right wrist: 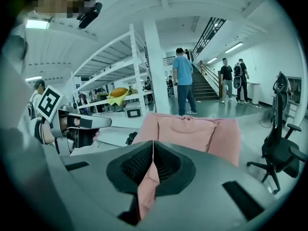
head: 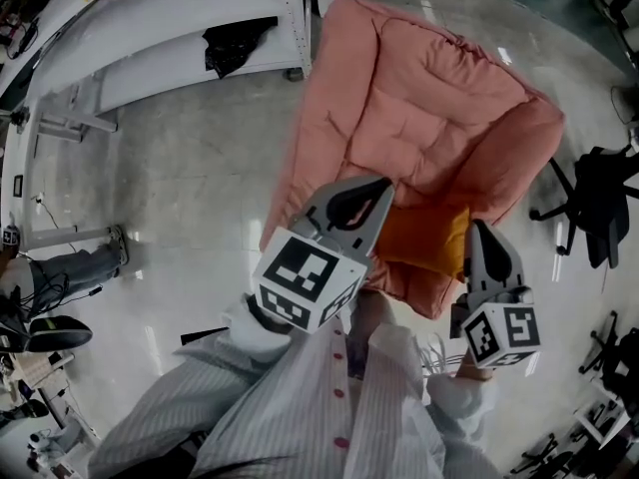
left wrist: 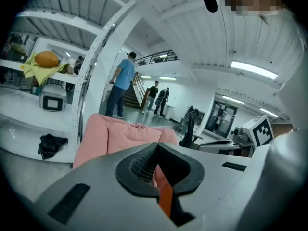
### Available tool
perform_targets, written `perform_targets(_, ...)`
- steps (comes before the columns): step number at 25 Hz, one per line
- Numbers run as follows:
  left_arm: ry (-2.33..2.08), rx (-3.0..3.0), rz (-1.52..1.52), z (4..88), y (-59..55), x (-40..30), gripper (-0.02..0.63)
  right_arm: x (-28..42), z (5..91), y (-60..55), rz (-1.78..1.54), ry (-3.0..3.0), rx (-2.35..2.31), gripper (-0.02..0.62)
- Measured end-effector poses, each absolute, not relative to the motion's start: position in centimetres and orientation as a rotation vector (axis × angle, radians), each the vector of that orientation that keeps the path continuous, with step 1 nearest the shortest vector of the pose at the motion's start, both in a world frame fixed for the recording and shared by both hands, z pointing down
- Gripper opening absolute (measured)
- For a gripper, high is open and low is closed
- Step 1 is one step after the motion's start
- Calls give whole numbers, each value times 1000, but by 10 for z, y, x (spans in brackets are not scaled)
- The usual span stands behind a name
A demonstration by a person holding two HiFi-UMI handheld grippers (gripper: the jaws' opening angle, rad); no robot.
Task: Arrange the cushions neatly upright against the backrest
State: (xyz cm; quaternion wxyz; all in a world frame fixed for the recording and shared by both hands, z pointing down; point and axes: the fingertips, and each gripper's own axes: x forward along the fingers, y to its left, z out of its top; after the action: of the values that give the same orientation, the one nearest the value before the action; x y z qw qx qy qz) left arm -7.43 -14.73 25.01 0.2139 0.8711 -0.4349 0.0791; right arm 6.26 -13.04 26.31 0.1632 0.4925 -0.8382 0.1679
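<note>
A pink padded sofa (head: 419,118) stands on the pale floor, its quilted backrest at the far side. One orange cushion (head: 424,238) lies on the seat near the front edge. My left gripper (head: 382,186) hovers over the seat just left of the cushion, shut, with nothing held. My right gripper (head: 477,226) is at the cushion's right end, also shut and holding nothing. In the left gripper view the left gripper (left wrist: 158,144) has its jaws together, with the sofa (left wrist: 120,134) beyond and a strip of the orange cushion (left wrist: 166,198) below. The right gripper (right wrist: 153,142) faces the sofa (right wrist: 192,131).
A white shelving rack (head: 200,28) with a black bundle (head: 235,43) stands left of the sofa. A black office chair (head: 599,203) is at its right. A person's leg (head: 70,267) shows at the left edge. Several people (right wrist: 185,81) stand by a staircase behind.
</note>
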Motion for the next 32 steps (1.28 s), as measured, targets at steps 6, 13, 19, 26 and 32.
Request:
perform_targets(6,-1176,2331,275,309,-150,-75,11,74,303,-132,535,-2295,1391,14)
perform_targets(13,-1119,2208,289,385,-147,-53,11,104,356,-129,593,-2189,1380,15)
perform_targets(19,-1084,2102,294,455,-148,-35,12,127,399,-137,617,-2112,1390,15)
perform_targets(26,-1037,2008,336,543,-139,-18,14,147,444,-141,632,-2041,1416,17)
perform_targets(32,-954,1882,350,616,-128,-18,71,148,468,-146,647,-1997,1429,67)
